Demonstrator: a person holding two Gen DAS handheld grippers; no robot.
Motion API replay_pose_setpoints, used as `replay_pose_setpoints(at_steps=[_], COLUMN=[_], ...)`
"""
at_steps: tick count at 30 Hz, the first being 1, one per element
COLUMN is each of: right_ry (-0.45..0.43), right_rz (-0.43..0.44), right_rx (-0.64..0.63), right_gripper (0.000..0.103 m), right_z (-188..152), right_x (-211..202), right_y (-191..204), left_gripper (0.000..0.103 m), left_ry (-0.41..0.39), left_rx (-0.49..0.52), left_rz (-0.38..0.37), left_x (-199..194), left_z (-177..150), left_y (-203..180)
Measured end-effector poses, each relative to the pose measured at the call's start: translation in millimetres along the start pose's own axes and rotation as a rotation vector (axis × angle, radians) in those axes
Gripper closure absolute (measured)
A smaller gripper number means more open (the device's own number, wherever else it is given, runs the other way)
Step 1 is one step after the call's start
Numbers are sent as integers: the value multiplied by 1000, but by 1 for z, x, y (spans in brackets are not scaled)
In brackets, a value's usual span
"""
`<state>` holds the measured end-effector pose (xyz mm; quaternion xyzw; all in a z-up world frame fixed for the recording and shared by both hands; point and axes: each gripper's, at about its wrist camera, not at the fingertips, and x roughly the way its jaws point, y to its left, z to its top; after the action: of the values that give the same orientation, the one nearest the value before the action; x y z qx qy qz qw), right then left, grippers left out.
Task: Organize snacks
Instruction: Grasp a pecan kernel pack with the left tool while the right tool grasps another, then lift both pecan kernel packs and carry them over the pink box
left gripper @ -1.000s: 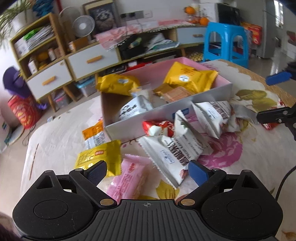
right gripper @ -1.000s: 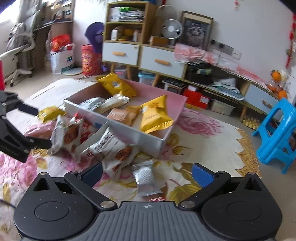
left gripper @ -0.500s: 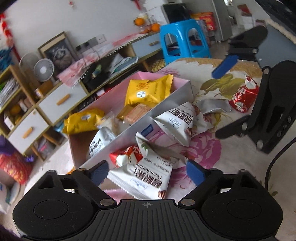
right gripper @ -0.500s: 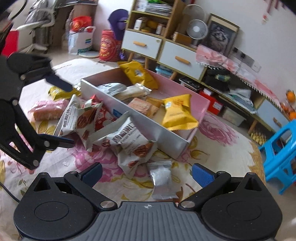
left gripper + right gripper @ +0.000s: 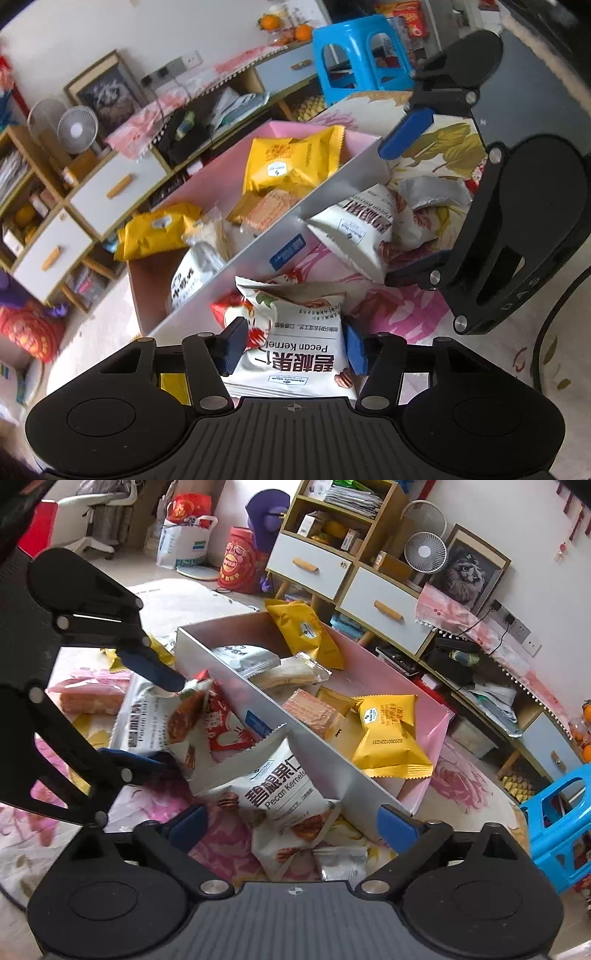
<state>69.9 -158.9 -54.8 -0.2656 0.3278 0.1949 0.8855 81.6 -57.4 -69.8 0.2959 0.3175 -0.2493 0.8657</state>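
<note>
The left gripper (image 5: 291,345) has just been closing and its pads now sit against both sides of a white pecan bag (image 5: 295,350) on the floral cloth (image 5: 402,314), just in front of the box (image 5: 266,243). The right gripper (image 5: 291,827) has been narrowing too, but its jaws stand open, straddling a second pecan bag (image 5: 284,794) without pressing it. That bag leans against the box's grey front wall.

The risks I see:

- The left pads hold the puffy middle of the bag — air-filled foil can squirm out as it lifts, so the hold may be weaker than it looks.
- A red packet (image 5: 236,317) lies tucked partly under the left bag and could get dragged along or flicked off the cloth.
- The right gripper's far finger is just beside the box wall (very close in the right wrist view); closing there could nudge the box or pinch its edge instead of the bag.
- A silver packet (image 5: 340,860) lies under the right bag's corner and could be caught with it.
- The two grippers work near each other — lifting together risks a knock.
</note>
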Motion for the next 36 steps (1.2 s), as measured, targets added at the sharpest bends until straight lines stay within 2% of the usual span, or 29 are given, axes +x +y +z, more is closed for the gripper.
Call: replay_pose_setpoints(at_steps=[4,11,15,17,19,23,24,28,36], right_ry=[18,14,10,10,7,-4,-6,-10,-14], right_rz=[14,25,20,18,11,13,14,24,65], right_rx=[-3,-17,-28,-37,-39,-30,-28,9,138], right_gripper=[30,41,44,54,58,62,63,67,69], right_z=[2,6,6,5,4,1,1,-1,-2], right_x=[5,7,4,3,1,-4,-5,-10,-16], right_y=[1,8,12,12,12,7,6,0,-15], left_gripper=[50,52,53,54,55,57,64,65,67], left_ry=[6,15,26,31,36,41,39,37,28], left_rx=[-61,-166,-212,-220,-226,-258,-265,-304,-357], left_rz=[-7,-14,-13,-8,-5,-3,-5,-17,-13], left_x=[1,-1,-2,-3,-4,-7,-8,-13,-19], left_z=[-2,-2,-2,-1,0,0,-1,-1,-4], left_y=[6,12,13,13,13,18,19,24,33])
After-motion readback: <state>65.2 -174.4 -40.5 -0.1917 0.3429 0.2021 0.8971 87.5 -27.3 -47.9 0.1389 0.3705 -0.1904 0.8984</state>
